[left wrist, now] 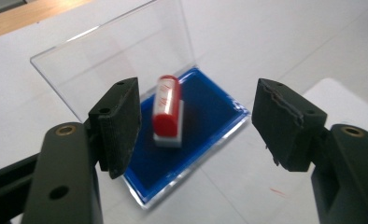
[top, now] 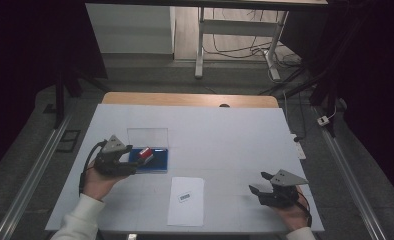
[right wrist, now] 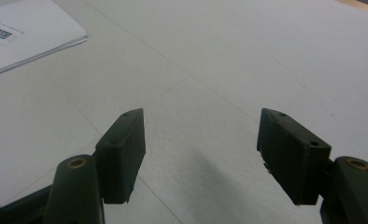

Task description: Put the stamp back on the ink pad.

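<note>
A: Nearest you, your right tool (top: pixel 263 186) hovers over bare white tabletop (top: pixel 235 135) close to the front edge, jaws spread wide and holding nothing. Open surface lies ahead of it and to both sides.

B: And beside it?

A: A white sheet of paper (top: pixel 186 201) with a small barcode label lies flat near the front edge, between your two hands and well apart from both tools.

B: The left side?

A: Your left tool (left wrist: pixel 196 119) stands with its jaws parted, gripping nothing. The red stamp (left wrist: pixel 167 109), a cylinder on a white base, sits upright on the blue ink pad (left wrist: pixel 205 112) between the jaws, touched by neither pad. The clear lid (left wrist: pixel 121 56) stands up behind it, hinged at the far edge of the case.

B: Beyond that?

A: Smooth matt tabletop runs to a wooden strip (top: pixel 185 99) at the far edge; past it, grey floor, metal desk legs (top: pixel 201 45) and loose cables.
</note>
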Tool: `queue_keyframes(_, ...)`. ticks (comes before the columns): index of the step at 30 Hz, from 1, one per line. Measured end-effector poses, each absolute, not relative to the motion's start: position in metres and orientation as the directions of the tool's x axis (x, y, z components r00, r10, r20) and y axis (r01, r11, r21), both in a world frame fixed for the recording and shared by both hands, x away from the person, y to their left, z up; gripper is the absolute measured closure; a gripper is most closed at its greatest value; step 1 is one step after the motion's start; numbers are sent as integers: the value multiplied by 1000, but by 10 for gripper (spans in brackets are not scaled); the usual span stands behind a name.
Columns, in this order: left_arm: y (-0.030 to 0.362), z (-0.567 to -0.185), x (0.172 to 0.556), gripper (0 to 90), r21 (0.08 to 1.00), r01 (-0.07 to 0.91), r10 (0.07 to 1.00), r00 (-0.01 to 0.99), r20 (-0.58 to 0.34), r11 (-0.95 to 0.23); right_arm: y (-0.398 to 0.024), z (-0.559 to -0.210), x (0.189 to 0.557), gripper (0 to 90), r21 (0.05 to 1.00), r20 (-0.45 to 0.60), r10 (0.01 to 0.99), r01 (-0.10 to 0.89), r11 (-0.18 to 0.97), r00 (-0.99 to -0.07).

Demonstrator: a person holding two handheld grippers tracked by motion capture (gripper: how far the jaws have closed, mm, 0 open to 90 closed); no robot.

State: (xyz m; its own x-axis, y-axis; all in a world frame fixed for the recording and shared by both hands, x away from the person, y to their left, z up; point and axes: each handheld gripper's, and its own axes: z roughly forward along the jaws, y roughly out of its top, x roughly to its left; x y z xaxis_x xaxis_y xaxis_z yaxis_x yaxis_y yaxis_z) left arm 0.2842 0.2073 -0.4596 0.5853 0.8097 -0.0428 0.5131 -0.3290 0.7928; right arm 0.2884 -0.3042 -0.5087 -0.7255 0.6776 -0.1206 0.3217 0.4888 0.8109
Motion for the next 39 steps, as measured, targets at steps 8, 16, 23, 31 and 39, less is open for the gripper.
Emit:
queue_keyframes(8,206,-479,248,336,804,500,785,616,-68,-323,-307,-509,287,320,820,-111,674,316,477,-730)
queue_keyframes(16,213,-499,226,338,797,523,779,617,-109,-303,-307,-510,284,321,820,-110,664,310,481,-740)
queue_keyframes(23,215,-506,225,342,791,524,780,618,-99,-315,-307,-510,281,323,821,-114,651,298,487,-750)
queue_keyframes(31,213,-506,225,345,789,516,773,629,-85,-334,-307,-509,279,326,825,-114,640,286,487,-760)
queue_keyframes(39,213,-507,225,347,787,514,776,627,-74,-341,-306,-509,279,326,826,-113,635,283,488,-765)
